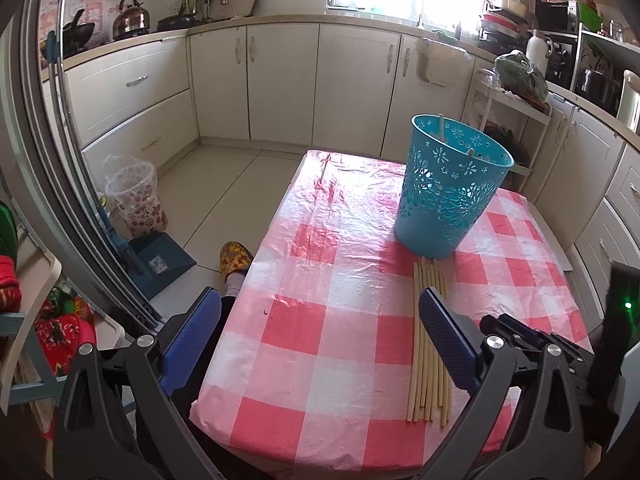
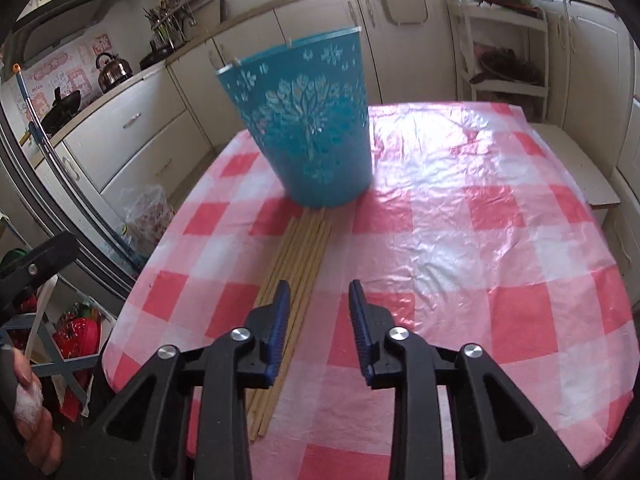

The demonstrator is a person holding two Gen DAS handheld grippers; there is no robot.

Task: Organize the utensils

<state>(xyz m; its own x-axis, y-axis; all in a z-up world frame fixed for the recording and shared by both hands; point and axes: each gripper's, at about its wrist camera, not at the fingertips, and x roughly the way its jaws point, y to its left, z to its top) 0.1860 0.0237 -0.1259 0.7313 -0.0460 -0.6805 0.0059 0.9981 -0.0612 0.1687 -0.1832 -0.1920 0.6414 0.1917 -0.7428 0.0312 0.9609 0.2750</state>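
A turquoise cut-out basket (image 1: pixel 452 188) (image 2: pixel 304 128) stands upright on the pink checked tablecloth (image 1: pixel 320 360) (image 2: pixel 460 240). Two pale stick ends (image 1: pixel 440 122) poke up inside it. Several wooden chopsticks (image 1: pixel 426 392) (image 2: pixel 304 240) lie side by side, running from the basket's base toward the near edge. My left gripper (image 1: pixel 320 294) is wide open over the table's near left part, its right finger (image 1: pixel 444 336) above the chopsticks. My right gripper (image 2: pixel 319 288) is narrowly open above the bundle. Its left finger (image 2: pixel 278 320) covers some sticks, others show in the gap, and none is pinched.
A floral waste bin (image 1: pixel 136 200), a blue dustpan (image 1: pixel 160 264) and a person's slippered foot (image 1: pixel 234 258) are on the floor left of the table. Cream cabinets (image 1: pixel 280 80) line the walls. A white shelf cart (image 2: pixel 504 60) and a bench (image 2: pixel 576 168) stand beyond the table's far right.
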